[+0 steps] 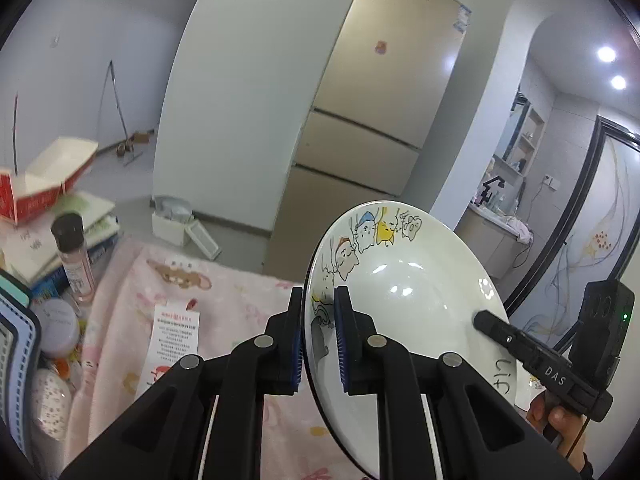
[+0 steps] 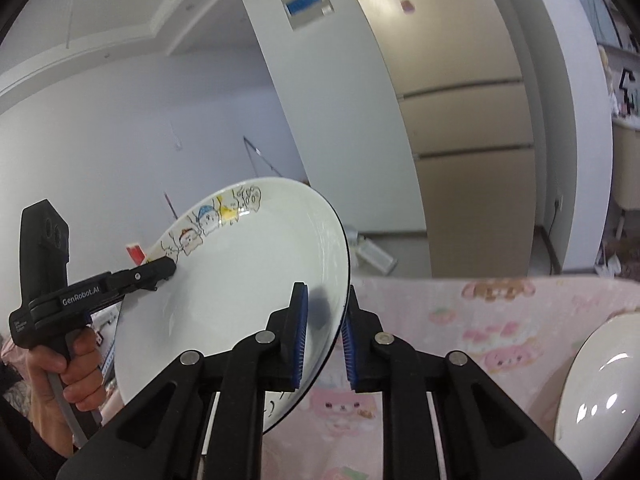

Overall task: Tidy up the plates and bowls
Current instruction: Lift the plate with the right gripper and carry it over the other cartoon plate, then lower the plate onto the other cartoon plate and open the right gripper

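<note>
Far left of the left gripper [image 1: 318,344], a heap of clutter is cut off by the lens edge: a red-and-white carton [image 1: 48,184], a black-capped bottle [image 1: 74,258] and jars too blurred to name. Between this gripper's blue-padded fingers [image 1: 343,344] stands the plate [image 1: 408,292], white with cartoon figures along its rim, tipped nearly on edge and clear of the pink blanket [image 1: 224,312]; the jaws are pinched narrow on its rim. Right of these fingers the right gripper [image 1: 486,322] bites the opposite rim, a hand [image 1: 556,424] partly hidden below it.

The right wrist view shows the same plate [image 2: 248,292] from the other side, its rim pressed between the right gripper's [image 2: 325,340] pads, with its lower edge hidden behind the black linkage. Only here, far right of the fingers, a second white dish [image 2: 600,380] lies on the blanket, cut off by the frame, so whether it is plate or bowl cannot be told.
</note>
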Demonstrator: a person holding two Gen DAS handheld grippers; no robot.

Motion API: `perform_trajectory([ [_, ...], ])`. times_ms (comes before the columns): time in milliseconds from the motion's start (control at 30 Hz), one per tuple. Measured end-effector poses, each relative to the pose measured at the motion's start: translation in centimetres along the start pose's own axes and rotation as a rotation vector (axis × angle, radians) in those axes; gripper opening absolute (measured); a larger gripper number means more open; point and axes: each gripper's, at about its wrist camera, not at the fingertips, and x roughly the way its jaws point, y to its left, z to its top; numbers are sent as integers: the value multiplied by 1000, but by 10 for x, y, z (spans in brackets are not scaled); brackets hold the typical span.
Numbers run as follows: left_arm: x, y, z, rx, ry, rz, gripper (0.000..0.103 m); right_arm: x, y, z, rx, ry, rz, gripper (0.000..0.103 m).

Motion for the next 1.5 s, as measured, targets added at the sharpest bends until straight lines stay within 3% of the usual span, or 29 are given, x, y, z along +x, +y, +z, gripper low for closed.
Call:
perform_trajectory([
  [333, -60, -63, 20, 92, -129, 10, 14, -50, 5, 30, -37, -125, 0, 15],
  [600, -86, -117, 20, 150, -152, -62, 14, -112, 0, 52, -49, -198, -43, 14],
  [733, -88, -145, 13, 190, -110, -103, 14, -141, -14, 47, -28, -219, -69, 13],
  [933, -70, -180, -15, 214, -15, -117, 15, -165, -46, 24, 42, -172, -119, 13],
  [1133, -49, -204, -73, 243, 114, -123, 15, -184, -76, -16, 91, -94, -175, 13],
  [1500, -11, -204, -134, 254, 276, -69, 17, -175, -117, -67, 137, 46, -207, 13],
])
